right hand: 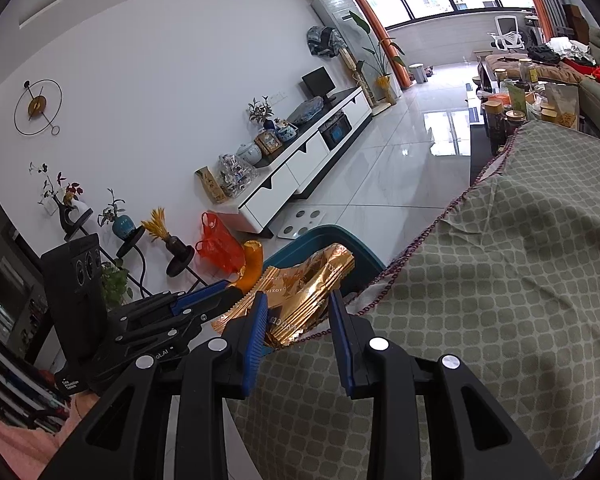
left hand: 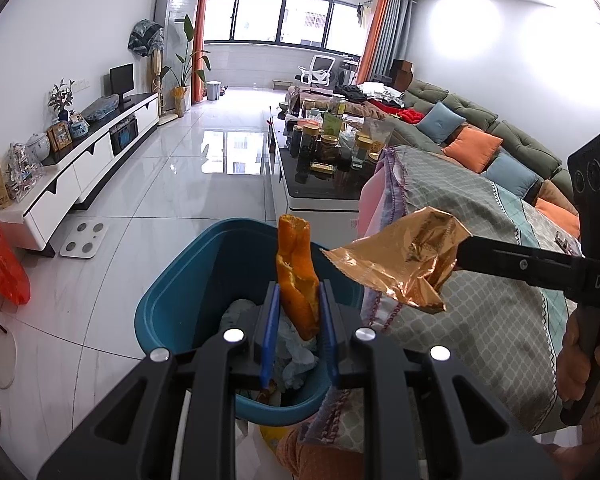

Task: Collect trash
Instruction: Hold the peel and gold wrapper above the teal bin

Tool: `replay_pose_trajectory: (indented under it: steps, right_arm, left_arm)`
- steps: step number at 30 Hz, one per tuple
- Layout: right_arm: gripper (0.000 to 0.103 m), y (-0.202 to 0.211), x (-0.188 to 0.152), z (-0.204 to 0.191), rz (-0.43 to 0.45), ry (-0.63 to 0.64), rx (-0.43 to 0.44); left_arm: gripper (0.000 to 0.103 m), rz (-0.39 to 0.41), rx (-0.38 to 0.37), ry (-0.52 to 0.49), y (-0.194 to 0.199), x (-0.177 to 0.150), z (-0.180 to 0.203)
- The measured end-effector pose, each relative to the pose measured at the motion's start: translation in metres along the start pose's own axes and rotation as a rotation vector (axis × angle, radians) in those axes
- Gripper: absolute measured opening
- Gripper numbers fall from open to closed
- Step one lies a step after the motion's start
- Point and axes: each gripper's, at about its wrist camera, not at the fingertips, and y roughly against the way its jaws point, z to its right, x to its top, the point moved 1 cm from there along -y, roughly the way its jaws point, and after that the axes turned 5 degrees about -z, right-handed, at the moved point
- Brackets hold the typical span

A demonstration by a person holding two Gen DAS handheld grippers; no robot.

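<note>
An orange peel (left hand: 296,264) stands upright between the blue pads of my left gripper (left hand: 298,292), which is shut on it right above the teal trash bin (left hand: 168,300). The bin holds crumpled tissue (left hand: 296,352). From the right, my right gripper (left hand: 458,256) reaches in, shut on a crinkled gold wrapper (left hand: 400,260) that hangs over the bin's right rim. In the right wrist view the gold wrapper (right hand: 308,284) sits pinched in the right gripper (right hand: 300,304). The left gripper (right hand: 224,292) with the orange peel (right hand: 252,260) is just to its left, over the bin (right hand: 364,254).
A cloth-covered table (left hand: 480,320) edges the bin on the right. Beyond it stand a coffee table with jars (left hand: 328,140) and a green sofa (left hand: 480,128). A white TV cabinet (left hand: 80,176), a floor scale (left hand: 84,238) and an orange plastic bag (left hand: 4,272) are on the left.
</note>
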Motion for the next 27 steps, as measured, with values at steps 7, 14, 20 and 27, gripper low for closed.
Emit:
replay_pose_trajectory:
  steps: [7, 14, 20, 27]
  right_arm:
    - [0.031, -0.005, 0.002, 0.0, -0.011, 0.006, -0.003]
    - [0.031, -0.011, 0.004, -0.003, -0.025, 0.012, -0.006]
    - [0.031, -0.017, 0.006, -0.005, -0.034, 0.014, -0.01]
    - [0.031, -0.023, 0.007, -0.005, -0.044, 0.011, -0.016]
  left_arm:
    - [0.021, -0.006, 0.005, 0.008, -0.004, -0.002, -0.002]
    - [0.021, -0.013, 0.01, 0.017, -0.01, -0.003, -0.003]
    - [0.021, -0.015, 0.011, 0.02, -0.012, -0.002, -0.004]
    - [0.021, -0.022, 0.016, 0.027, -0.015, -0.004, -0.006]
